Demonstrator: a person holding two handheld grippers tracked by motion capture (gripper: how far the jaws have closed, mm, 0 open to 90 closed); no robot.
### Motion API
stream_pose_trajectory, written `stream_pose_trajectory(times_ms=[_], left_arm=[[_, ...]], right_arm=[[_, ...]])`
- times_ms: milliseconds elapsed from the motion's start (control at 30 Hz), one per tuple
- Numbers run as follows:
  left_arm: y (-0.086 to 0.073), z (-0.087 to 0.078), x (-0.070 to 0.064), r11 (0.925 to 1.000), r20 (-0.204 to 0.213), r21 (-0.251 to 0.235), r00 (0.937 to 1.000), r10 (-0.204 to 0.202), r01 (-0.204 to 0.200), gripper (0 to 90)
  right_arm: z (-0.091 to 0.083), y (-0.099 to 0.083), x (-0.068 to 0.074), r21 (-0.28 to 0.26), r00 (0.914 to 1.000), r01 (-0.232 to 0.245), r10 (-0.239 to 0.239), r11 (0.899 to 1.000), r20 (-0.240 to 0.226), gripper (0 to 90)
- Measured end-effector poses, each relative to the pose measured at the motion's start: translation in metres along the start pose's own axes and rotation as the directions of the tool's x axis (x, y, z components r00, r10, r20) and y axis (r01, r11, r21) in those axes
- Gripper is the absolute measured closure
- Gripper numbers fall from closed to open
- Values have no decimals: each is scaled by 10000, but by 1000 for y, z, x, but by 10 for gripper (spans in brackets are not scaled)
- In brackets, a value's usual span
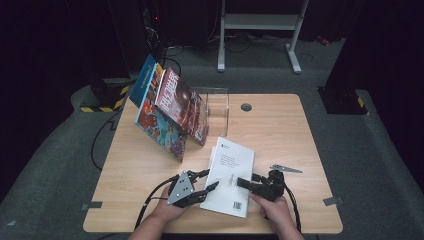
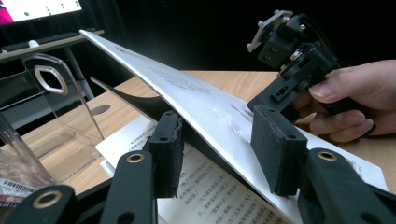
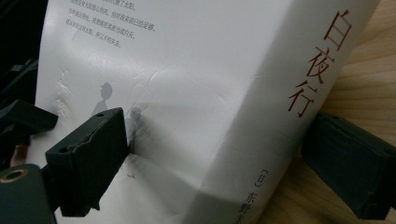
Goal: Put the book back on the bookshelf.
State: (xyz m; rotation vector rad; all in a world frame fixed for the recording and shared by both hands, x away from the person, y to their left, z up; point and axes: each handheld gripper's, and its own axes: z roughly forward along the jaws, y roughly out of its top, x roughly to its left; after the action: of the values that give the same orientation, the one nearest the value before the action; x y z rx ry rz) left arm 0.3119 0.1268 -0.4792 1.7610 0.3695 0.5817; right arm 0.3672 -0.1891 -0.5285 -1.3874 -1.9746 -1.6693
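2 grippers are opening a white book (image 1: 231,176): left gripper (image 2: 219,154) is pinching its lifted cover, right gripper (image 3: 210,154) is straddling the spine, half-open. Next: swinging the cover fully over.

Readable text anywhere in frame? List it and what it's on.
"白夜行" in red, on the white book's spine.
"[日]", then "东野" cut off by the frame edge, lower on that spine.
Small print on the white book's cover and open page: too blurred to read.
Barcode digits: too small.
Leaning magazines: titles illegible.
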Motion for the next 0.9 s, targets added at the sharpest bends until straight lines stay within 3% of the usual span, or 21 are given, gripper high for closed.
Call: stream_pose_trajectory(times_ms=[267, 400, 600, 900], left_arm=[[-1, 1, 2, 10000, 48, 10, 10000, -64, 64, 547], [2, 2, 4, 9995, 165, 316, 9999, -19, 13, 547], [-1, 2, 11, 9950, 487, 683, 9959, -760, 726, 553], [-3, 5, 12, 9872, 286, 966, 9911, -1302, 1269, 555]], right_arm=[[-1, 3, 4, 175, 9997, 35, -39, 9998, 223, 97], [-4, 4, 4, 199, 9998, 23, -26, 9998, 186, 121], [-7, 4, 9, 82, 9986, 347, -350, 9994, 394, 161], [-11, 4, 13, -287, 9956, 636, -615, 9976, 703, 212]])
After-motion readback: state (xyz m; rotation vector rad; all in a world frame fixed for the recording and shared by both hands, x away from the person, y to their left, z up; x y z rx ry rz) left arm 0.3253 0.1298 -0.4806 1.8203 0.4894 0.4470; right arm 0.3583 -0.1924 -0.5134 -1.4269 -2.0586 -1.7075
